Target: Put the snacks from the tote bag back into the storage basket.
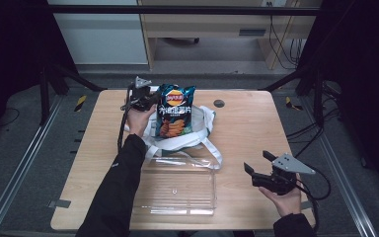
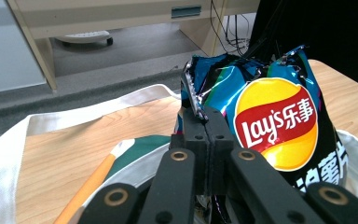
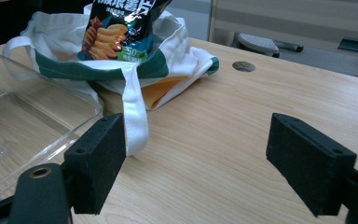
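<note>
Left gripper (image 2: 208,122), jaws pressed together, pinches the top corner of the chip bag (image 1: 175,109), which stands upright in the white tote bag (image 1: 205,129) at the table's (image 1: 249,133) far middle. Right gripper (image 1: 257,165), jaws spread wide, hovers at the near right beside the clear plastic tray (image 1: 177,190).

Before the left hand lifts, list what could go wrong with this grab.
1. The left gripper pinches only the crinkled top corner of the Lay's chip bag; the foil may slip or tear.
2. The bag stands in the tote bag, so the tote may drag along.
3. The clear plastic tray lies close by; a handle rests on it.
</note>
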The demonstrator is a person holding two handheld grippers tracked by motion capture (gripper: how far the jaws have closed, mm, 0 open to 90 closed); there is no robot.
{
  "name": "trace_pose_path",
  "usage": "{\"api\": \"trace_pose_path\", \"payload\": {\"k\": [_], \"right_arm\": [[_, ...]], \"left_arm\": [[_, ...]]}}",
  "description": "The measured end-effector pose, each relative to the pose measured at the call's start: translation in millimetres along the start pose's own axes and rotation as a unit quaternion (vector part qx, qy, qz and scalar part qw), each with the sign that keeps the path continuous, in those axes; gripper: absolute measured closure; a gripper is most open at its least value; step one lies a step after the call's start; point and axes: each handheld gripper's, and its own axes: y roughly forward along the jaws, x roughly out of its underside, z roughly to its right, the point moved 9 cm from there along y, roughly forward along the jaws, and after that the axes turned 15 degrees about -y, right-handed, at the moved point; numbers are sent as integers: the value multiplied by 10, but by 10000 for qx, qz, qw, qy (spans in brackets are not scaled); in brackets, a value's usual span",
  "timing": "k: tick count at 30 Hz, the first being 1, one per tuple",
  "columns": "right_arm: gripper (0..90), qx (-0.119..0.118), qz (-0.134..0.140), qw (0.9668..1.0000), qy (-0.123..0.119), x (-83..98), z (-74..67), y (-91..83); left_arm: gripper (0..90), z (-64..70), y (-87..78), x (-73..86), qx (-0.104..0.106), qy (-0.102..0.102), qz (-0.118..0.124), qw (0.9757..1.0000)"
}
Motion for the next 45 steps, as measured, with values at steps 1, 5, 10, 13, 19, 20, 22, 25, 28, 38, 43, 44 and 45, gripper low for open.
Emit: {"api": "trace_pose_path", "payload": {"k": [1,5,10,13,19,20,22,25,28,38,43,44,45], "right_arm": [[199,-3,-4,10000,4,1,-1,2],[199,-9,-6,10000,0,2,-3,4],[199,-17,12,10000,11,-4,-9,-4],[199,-19,26,10000,-7,-8,-10,-8],[199,-33,37,10000,-25,-11,-17,-8],[199,-36,42,10000,-18,-12,-18,-9],[199,-28,37,10000,-23,-10,-15,-11],[199,-19,33,10000,-23,-9,-11,-11],[199,-18,30,10000,-44,-5,-11,-11],[196,-2,84,10000,-34,-17,-14,-26],[196,2,108,9999,-37,-22,-15,-30],[196,2,99,9999,-32,-20,-16,-30],[196,4,95,9999,-35,-19,-15,-30]], "left_arm": [[900,19,-17,-6,27,-6,32,10000],[900,116,-90,-25,255,-103,212,9994],[900,232,-192,-46,452,-66,365,9983],[900,317,-285,-91,619,-65,503,9968],[900,457,-478,-188,813,-3,751,9939],[900,474,-520,-208,828,-9,797,9934],[900,503,-577,-229,896,-2,830,9925],[900,551,-680,-262,953,66,882,9915],[900,602,-792,-298,1002,77,945,9904],[900,809,-1221,-339,1094,90,1102,9878],[900,885,-1428,-300,1167,29,1142,9866],[900,899,-1469,-290,1178,41,1150,9864],[900,908,-1499,-283,1179,38,1162,9862]]}}
